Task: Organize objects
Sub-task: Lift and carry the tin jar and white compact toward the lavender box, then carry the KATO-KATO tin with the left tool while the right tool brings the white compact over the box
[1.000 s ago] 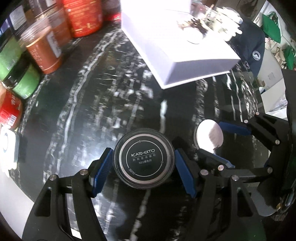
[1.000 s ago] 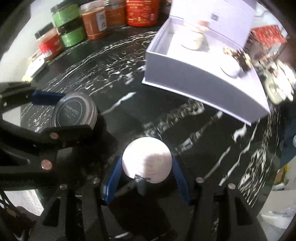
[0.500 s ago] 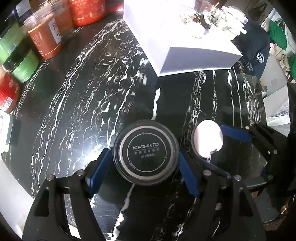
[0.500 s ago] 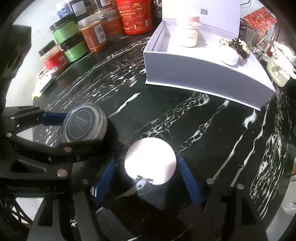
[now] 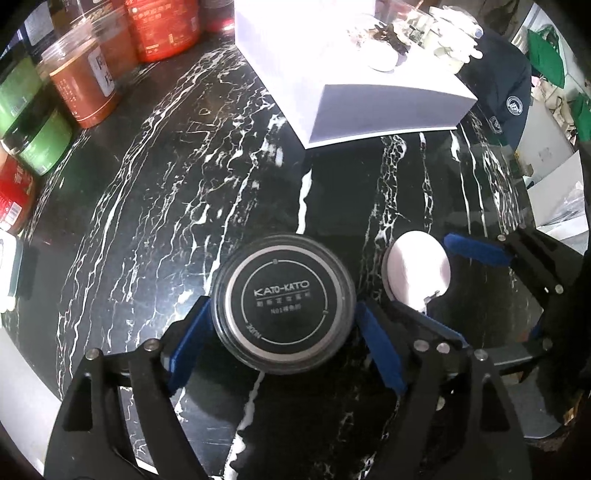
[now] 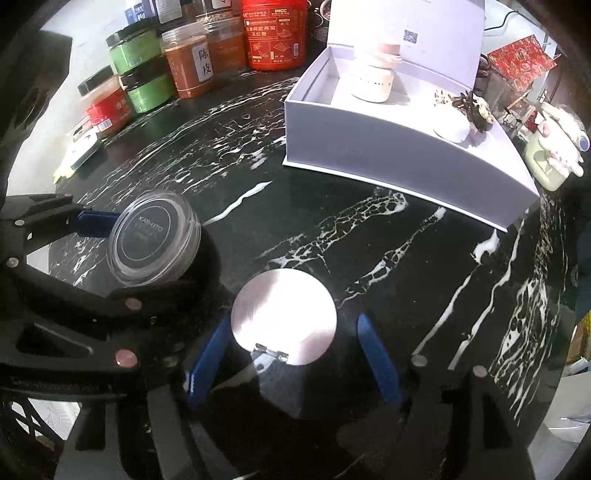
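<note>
A round black jar (image 5: 282,302) with a clear rim and a "KATO-KATO" lid stands on the black marble table (image 5: 166,221). It sits between the blue pads (image 5: 188,339) of my left gripper (image 5: 282,304). The jaws are opening, and the pads stand just off the jar's sides. To its right lies a white round compact (image 6: 283,317) with a small metal hinge. It is between the pads of my right gripper (image 6: 291,321), whose jaws are closing, with a gap still showing at the right pad (image 6: 376,362). The black jar (image 6: 155,240) also shows at left in the right wrist view.
An open white box (image 6: 406,162) stands beyond, holding a cream jar (image 6: 373,83) and a small white dish with dried flowers (image 6: 454,125). Green jars (image 6: 142,74), an orange jar (image 6: 190,66) and a red canister (image 6: 275,33) line the back left edge.
Both pairs of pads have spread away from the sides of the black jar and the white compact. The blur of a second ago has gone, and both items rest on the table.
</note>
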Demonstrator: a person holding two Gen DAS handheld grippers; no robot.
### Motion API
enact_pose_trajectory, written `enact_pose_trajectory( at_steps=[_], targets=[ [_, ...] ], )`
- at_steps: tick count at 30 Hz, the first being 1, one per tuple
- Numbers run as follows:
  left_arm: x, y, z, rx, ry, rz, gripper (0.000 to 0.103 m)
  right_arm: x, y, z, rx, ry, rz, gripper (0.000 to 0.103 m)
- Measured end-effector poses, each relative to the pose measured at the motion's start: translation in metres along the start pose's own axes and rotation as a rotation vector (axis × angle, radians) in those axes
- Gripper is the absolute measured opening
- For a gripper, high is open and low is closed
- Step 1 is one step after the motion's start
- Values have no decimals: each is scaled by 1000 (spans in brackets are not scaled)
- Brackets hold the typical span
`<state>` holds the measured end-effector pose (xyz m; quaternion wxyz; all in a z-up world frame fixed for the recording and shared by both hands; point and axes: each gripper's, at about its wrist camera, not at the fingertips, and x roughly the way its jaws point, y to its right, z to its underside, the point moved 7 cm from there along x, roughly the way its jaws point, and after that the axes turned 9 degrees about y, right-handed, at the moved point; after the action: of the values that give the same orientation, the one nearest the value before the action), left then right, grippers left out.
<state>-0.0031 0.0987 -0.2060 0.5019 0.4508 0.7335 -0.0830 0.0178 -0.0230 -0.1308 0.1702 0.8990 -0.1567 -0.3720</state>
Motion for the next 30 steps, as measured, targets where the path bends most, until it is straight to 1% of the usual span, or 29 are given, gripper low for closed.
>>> enact_pose_trajectory(
  at_steps=[3, 4, 6, 7, 16, 23, 30],
  targets=[
    [0, 2, -1, 2, -1, -2, 78, -3, -2, 1, -21, 11, -13, 57],
    [0, 2, -1, 6, -2, -7, 77, -4, -3, 1, -28, 9, -15, 57],
    [-1, 0, -1, 28, -9, -49, 67, -5, -4, 2, -28, 10, -22, 57],
    [-1, 1, -1, 43, -13, -56, 67, -5, -4, 3, -31, 11, -24, 56],
    [-5, 10, 5, 58, -42, -49, 67, -14, -5, 17, -28, -6, -28, 56],
    [-8, 21, 12, 45, -66, -32, 67, -24, 5, 28, 12, -34, -31, 56],
    [-16, 32, 15, 49, -77, -14, 67, -40, 15, 33, 24, -31, -26, 56]
  ],
)
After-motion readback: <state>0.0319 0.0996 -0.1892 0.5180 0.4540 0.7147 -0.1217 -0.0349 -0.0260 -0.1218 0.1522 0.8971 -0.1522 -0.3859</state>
